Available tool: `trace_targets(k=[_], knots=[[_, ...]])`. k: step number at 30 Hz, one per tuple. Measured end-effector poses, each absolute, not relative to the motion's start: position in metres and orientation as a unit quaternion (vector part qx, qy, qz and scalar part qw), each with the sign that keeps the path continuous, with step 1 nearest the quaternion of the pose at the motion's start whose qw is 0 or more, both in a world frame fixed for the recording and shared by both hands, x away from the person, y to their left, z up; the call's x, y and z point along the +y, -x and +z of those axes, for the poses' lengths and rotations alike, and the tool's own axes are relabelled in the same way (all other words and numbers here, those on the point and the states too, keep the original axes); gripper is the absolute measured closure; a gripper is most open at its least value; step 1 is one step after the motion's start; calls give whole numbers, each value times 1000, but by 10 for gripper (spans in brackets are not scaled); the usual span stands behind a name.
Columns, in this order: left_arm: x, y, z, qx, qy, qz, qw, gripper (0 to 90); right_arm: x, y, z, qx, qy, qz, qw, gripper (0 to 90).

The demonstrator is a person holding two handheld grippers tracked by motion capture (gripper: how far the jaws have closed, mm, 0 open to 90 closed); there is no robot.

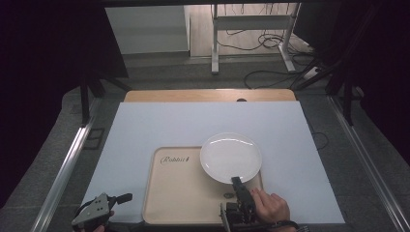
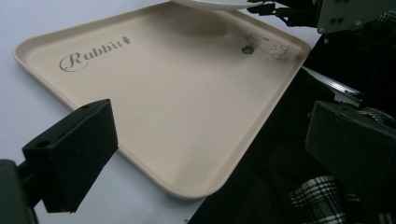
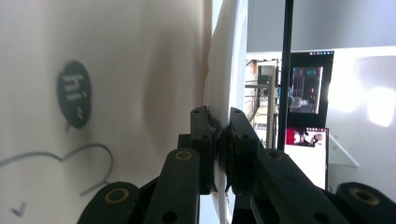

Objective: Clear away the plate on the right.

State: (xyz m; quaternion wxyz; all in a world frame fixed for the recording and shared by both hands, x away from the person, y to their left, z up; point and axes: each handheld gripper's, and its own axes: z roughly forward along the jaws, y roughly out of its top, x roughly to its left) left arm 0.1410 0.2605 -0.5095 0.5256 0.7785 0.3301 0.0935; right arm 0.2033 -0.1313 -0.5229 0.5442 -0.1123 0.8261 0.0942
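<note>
White tabletop (image 1: pixel 159 125) | right gripper (image 1: pixel 236 181) level, clamped on plate (image 1: pixel 227 154) rim | left gripper (image 1: pixel 126 197) apart

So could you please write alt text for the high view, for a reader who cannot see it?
The right gripper, held in a hand, clamps the near rim of a white plate over the far right corner of a beige tray. The tray sits on a white sheet. The left gripper rests open at the sheet's near left corner.
</note>
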Motion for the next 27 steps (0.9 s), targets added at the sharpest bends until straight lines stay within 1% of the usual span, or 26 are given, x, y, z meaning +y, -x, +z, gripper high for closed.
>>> trace_targets(k=[7,8,27], knots=[[261,-141,-510,330,-779,93,526,17,-124,-198,-526,823,128,108,543,833],[261,-141,-510,330,-779,94,526,17,-121,-192,-526,814,125,89,560,832],[260,-141,-510,329,-780,94,525,17,-108,-182,-534,817,154,107,545,826]])
